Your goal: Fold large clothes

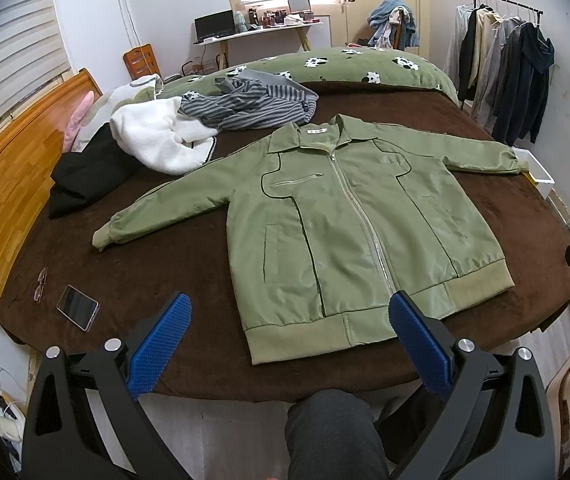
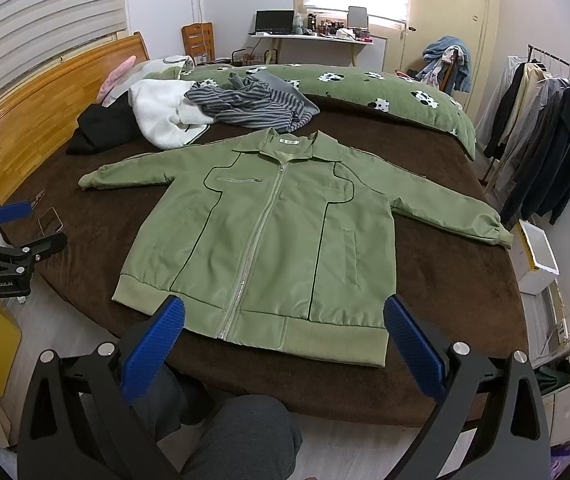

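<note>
A: Item one, the green jacket (image 1: pixel 349 224)?
B: Olive, smooth, slightly glossy shell; lies front-up and flat on the brown bed cover (image 1: pixel 173 256), zip closed, both sleeves spread out sideways, collar toward the far side. Ribbed knit hem and cuffs, dark piping curving over the chest, one zipped chest pocket, white label inside the neck.

A: Grippers?
B: Left gripper (image 1: pixel 290 320): fingers spread wide, blue ridged pads (image 1: pixel 161 344), nothing held, hovering short of the hem. Right gripper (image 2: pixel 284 322): likewise wide apart and holding nothing, above the hem's near edge.

A: Other stock on the bed?
B: Striped grey garment (image 1: pixel 253 104), crumpled, beyond the collar; white fleecy garment (image 1: pixel 157 140) beside it; black garment (image 1: pixel 85 176) at the wooden headboard (image 1: pixel 13 160). Green quilt (image 1: pixel 365 64) with black-and-white patches along the far side. Phone (image 1: pixel 78 307) and pink-rimmed glasses (image 1: pixel 40 284) near the left corner.

A: Surroundings?
B: Clothes rack (image 1: pixel 505 68) with dark and pale coats, white desk (image 1: pixel 261 36)
</note>
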### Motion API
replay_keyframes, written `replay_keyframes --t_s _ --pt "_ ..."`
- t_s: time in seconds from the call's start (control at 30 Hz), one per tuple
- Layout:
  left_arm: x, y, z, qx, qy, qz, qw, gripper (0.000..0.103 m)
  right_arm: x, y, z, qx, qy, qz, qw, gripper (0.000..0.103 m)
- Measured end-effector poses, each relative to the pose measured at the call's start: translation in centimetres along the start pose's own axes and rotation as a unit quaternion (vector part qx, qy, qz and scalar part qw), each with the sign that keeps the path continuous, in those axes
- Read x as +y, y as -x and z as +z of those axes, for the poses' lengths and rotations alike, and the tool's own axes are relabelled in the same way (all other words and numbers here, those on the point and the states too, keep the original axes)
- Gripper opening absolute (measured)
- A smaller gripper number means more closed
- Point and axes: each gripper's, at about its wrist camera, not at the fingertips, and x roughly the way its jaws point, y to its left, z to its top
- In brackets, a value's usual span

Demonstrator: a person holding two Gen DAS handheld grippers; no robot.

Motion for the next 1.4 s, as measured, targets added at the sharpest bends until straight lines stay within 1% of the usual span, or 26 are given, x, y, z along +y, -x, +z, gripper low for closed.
replay_keyframes --t_s 0.27,0.4,0.5,0.63,0.9,0.93,1.4 --pt "0.58 -0.05 0.03 0.001 0.001 0.001 1.0 0.097 -0.02 -0.05 -0.05 0.0 -0.001 0.001 1.0 0.097" --pt "0.14 0.01 0.01 0.001 0.001 0.004 1.0 0.097 0.03 -0.06 -0.05 0.0 -0.001 0.001 1.0 0.097" --pt "0.24 0.06 0.05 0.0 0.001 0.005 1.0 0.097 0.0 0.08 -0.05 -0.001 -0.006 0.008 1.0 0.097" --pt "0.21 0.04 0.0 0.001 0.0 0.004 1.0 0.097 0.19 0.02 -0.06 -0.006 -0.005 -0.004 1.0 0.097" --pt "0.67 0.04 -0.04 0.001 0.004 0.002 1.0 0.097 -0.23 -0.16 -0.03 -0.005 -0.01 -0.002 1.0 0.097" --pt "0.12 -0.01 0.05 0.001 0.001 0.004 1.0 0.097 -0.18 -0.15 -0.03 -0.006 -0.01 -0.004 1.0 0.097" --pt "0.15 -0.02 0.03 -0.001 0.002 0.005 1.0 0.097 -0.62 0.21 -0.07 -0.011 -0.011 -0.004 1.0 0.097"
